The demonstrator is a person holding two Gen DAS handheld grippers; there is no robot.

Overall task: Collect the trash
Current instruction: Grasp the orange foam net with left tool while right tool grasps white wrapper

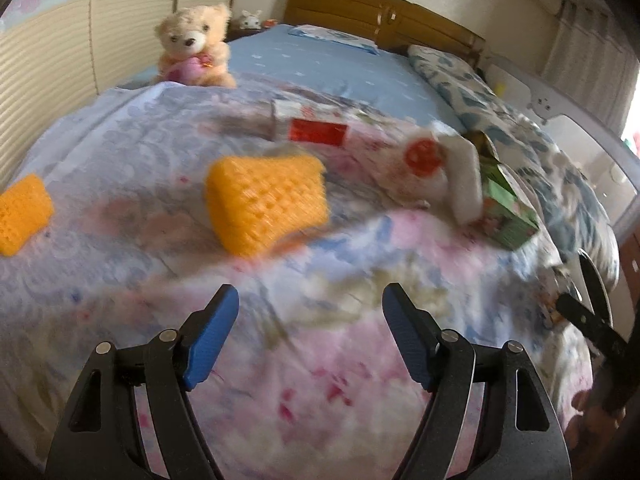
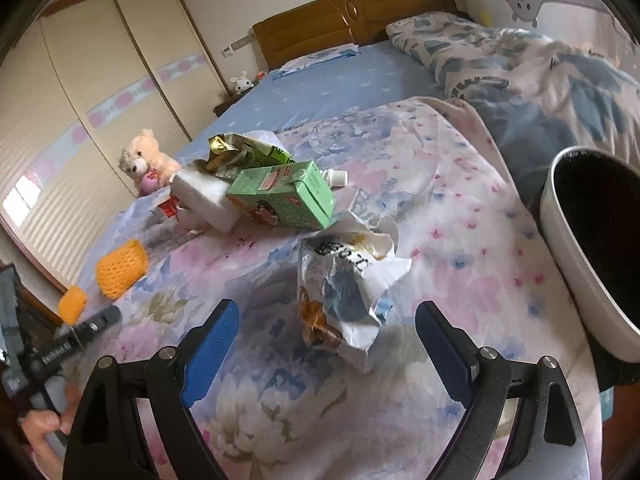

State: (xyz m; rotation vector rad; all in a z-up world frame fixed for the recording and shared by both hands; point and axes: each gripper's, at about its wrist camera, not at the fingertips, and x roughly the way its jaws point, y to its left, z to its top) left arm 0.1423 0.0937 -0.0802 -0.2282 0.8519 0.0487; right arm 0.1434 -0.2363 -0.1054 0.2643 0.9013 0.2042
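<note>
My left gripper is open over the flowered quilt, nothing between its blue pads. An orange foam net lies just ahead of it and a second one at the far left. Beyond lie a red-and-white wrapper, a white packet with a red circle and a green carton. My right gripper is open, low over a crumpled white wrapper that lies between its fingertips, untouched by the pads. Behind it sit the green carton, a white block and a green-gold foil bag.
A white bin with a dark inside stands at the right, on the quilt's edge. A teddy bear sits at the far left of the bed. A folded blue-patterned duvet lies at the back right, below the wooden headboard. Wardrobe doors line the left.
</note>
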